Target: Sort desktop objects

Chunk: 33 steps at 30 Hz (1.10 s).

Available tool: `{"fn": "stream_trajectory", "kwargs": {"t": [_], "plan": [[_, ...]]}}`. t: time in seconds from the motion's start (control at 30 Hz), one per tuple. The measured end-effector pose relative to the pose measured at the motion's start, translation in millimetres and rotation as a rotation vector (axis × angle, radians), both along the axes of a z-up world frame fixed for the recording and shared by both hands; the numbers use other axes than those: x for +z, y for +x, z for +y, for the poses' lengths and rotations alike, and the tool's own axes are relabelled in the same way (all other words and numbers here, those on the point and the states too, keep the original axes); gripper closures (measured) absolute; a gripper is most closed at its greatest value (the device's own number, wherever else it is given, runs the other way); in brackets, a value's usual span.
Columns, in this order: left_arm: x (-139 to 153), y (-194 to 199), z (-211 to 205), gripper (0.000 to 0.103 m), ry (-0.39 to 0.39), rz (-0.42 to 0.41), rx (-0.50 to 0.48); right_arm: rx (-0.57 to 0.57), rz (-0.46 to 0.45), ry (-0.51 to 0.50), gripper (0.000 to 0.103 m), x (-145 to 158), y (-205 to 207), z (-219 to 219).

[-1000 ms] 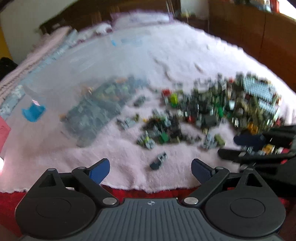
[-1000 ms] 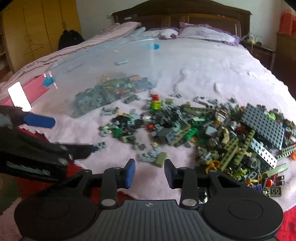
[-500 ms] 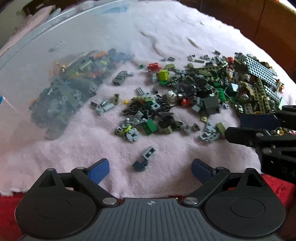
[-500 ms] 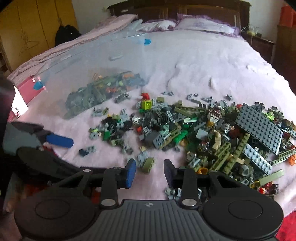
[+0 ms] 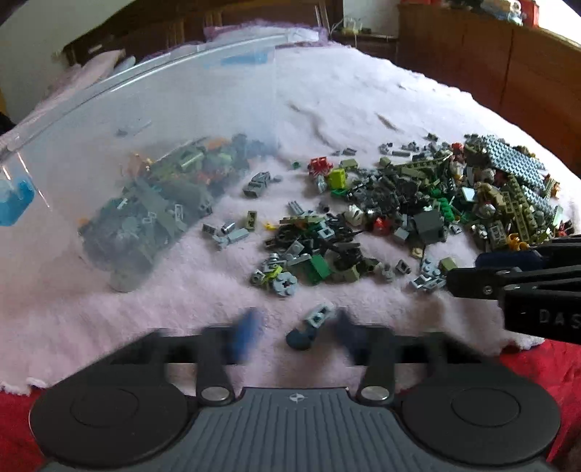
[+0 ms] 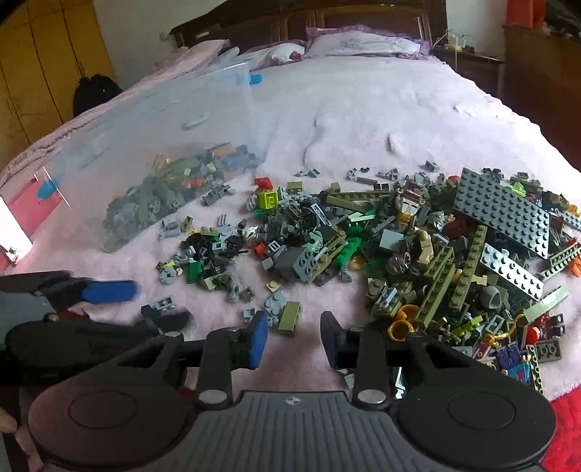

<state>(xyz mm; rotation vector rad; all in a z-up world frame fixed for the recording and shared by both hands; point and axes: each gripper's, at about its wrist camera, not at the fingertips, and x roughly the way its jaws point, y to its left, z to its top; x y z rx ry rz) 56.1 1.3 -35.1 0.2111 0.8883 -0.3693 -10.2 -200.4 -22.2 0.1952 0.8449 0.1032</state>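
A heap of small building bricks (image 5: 417, 203) (image 6: 417, 254) lies on a pink blanket (image 5: 181, 290). A clear plastic bin (image 5: 145, 152) (image 6: 152, 145) on its side at the left holds several bricks. A small dark blue and grey piece (image 5: 308, 325) (image 6: 159, 305) lies alone near the blanket's front edge. My left gripper (image 5: 297, 330) (image 6: 141, 305) sits around this piece, its fingers blurred and part closed, apart from it. My right gripper (image 6: 294, 336) (image 5: 468, 270) is open and empty, just short of an olive brick (image 6: 289, 317).
A large grey baseplate (image 6: 504, 210) lies at the right of the heap. Red fabric (image 5: 537, 363) shows below the blanket's front edge. Wooden cabinets (image 5: 508, 61) stand at the right, pillows and a headboard (image 6: 326, 21) at the back.
My left gripper's fingers have drawn inward around the small dark blue and grey piece. Both grippers have moved forward and lower towards the bricks.
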Motion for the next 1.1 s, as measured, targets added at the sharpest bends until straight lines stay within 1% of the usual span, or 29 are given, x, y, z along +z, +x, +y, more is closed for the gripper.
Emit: {"fn": "stream_trajectory", "kwargs": {"t": [0.1,0.27,0.37,0.53,0.57,0.63,0.77,0.87,0.97,1.1], "plan": [[3,1,1,0.075,-0.003,-0.007,-0.009,-0.005,0.004,0.006,0.07,-1,-2,-3],[3,-1,-1,0.075,-0.003,0.007,-0.024,-0.003,0.012,0.021,0.072,-4,3,-4],[2,-2,-2,0.074,-0.008,0.016,-0.026,0.0,0.017,0.029,0.075,-7,5,-3],[2,-3,-4,0.073,0.009,0.011,-0.028,0.01,0.015,0.021,0.076,-13,9,-1],[3,-4,-5,0.073,0.012,0.008,-0.03,0.01,0.013,0.022,0.079,-13,9,-1],[4,-5,-5,0.073,0.014,0.0,-0.033,0.009,0.011,0.018,0.091,-13,9,-2],[9,-11,-5,0.074,0.002,-0.009,-0.048,0.033,0.011,0.015,0.091,-7,4,-3],[9,-15,-5,0.074,0.008,-0.008,-0.059,0.07,0.012,-0.018,0.091,-2,-4,1],[7,-13,-5,0.072,0.016,-0.007,-0.043,0.087,0.028,-0.041,0.09,-4,-7,4],[6,-10,-3,0.071,0.005,0.008,-0.035,0.085,0.036,-0.041,0.088,-4,-7,4]]}}
